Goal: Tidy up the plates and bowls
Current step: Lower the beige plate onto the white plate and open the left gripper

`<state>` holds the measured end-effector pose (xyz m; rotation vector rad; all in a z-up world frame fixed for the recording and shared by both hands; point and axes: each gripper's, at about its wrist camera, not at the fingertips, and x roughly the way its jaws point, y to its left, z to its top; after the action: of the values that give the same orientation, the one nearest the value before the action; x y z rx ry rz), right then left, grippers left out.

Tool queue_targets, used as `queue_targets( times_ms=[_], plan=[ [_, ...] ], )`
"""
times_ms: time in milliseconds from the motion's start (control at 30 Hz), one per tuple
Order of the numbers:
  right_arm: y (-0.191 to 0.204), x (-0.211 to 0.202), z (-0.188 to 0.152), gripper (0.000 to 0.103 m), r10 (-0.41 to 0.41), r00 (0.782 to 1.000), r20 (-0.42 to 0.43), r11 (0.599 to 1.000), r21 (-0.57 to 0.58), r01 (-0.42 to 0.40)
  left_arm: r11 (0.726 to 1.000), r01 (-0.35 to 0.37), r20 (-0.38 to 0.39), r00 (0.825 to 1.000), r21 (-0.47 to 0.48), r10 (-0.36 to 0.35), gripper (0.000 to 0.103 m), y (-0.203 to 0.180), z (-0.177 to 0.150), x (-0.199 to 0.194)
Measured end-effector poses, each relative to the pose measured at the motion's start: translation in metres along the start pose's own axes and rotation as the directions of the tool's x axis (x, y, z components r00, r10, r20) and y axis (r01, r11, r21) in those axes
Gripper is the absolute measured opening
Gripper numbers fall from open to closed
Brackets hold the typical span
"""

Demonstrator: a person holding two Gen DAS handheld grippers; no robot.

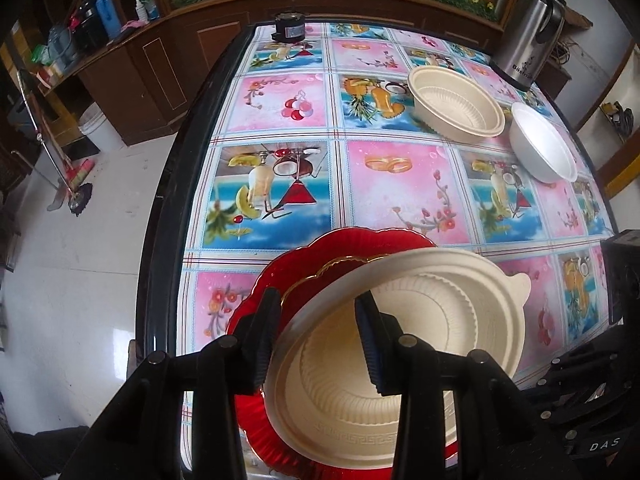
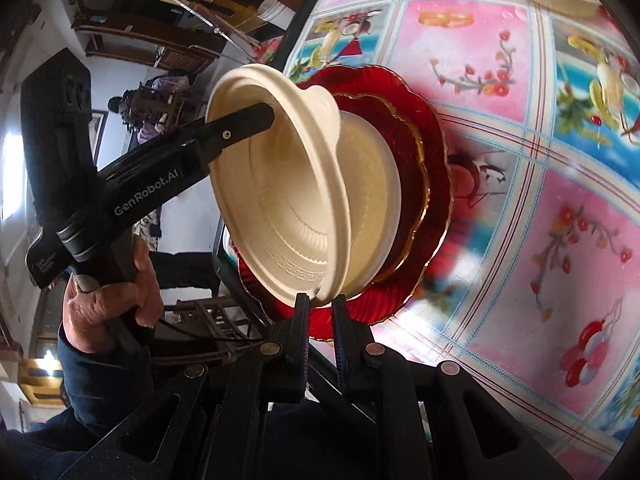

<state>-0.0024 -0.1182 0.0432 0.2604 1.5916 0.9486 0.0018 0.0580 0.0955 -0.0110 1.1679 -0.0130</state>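
Left wrist view: the left tool (image 1: 318,320) straddles the near rim of a cream bowl (image 1: 400,344), one finger outside and one inside, set narrow, with a visible gap beside the rim; no pad is seen pressing. The bowl sits tilted over a stack of red plates (image 1: 280,280) at the near edge of the tabletop (image 1: 392,196). A second cream bowl (image 1: 456,102) and a white bowl (image 1: 544,142) stand well apart, near a steel flask (image 1: 530,28).

Right wrist view: the right tool (image 2: 322,302) is clamped on the bowl's (image 2: 280,184) lower rim. A hand (image 2: 108,296) holds the other tool's handle.

Judgement: the stacking step is in hand. Next, settle the bowl level on the plates, then release.
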Motion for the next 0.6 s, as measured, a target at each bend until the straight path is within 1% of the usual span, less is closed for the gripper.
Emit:
queue_targets(
  times_ms=[100,267,333,400,433,600],
  plan=[
    [-0.004,0.003,-0.002,0.015,0.016,1.0,-0.007,1.0,0.02,-0.016,1.0,0.011,-0.008,1.0,-0.004,-0.011,0.039,0.0,0.001,0.003],
    [-0.001,0.005,-0.006,0.015,0.024,1.0,-0.019,1.0,0.015,-0.023,0.999,0.037,-0.013,0.999,-0.023,-0.037,0.042,0.003,0.002,0.005],
    [0.001,0.005,-0.007,0.015,0.025,0.999,-0.024,1.0,0.006,-0.025,0.999,0.043,-0.009,0.999,-0.024,-0.043,0.043,0.002,0.002,0.003],
    [0.004,0.004,-0.008,0.015,0.025,0.999,-0.03,1.0,-0.002,-0.025,0.998,0.053,-0.006,0.999,-0.034,-0.053,0.05,0.003,0.001,0.002],
    [0.006,0.004,-0.009,0.015,0.025,0.999,-0.032,1.0,-0.007,-0.026,0.998,0.056,-0.002,0.998,-0.038,-0.057,0.051,0.003,0.001,0.001],
    [0.009,-0.003,-0.01,0.015,0.009,0.999,-0.036,0.999,-0.05,-0.011,0.996,0.059,0.02,0.998,-0.06,-0.058,0.052,0.007,0.0,-0.007]
  ],
)
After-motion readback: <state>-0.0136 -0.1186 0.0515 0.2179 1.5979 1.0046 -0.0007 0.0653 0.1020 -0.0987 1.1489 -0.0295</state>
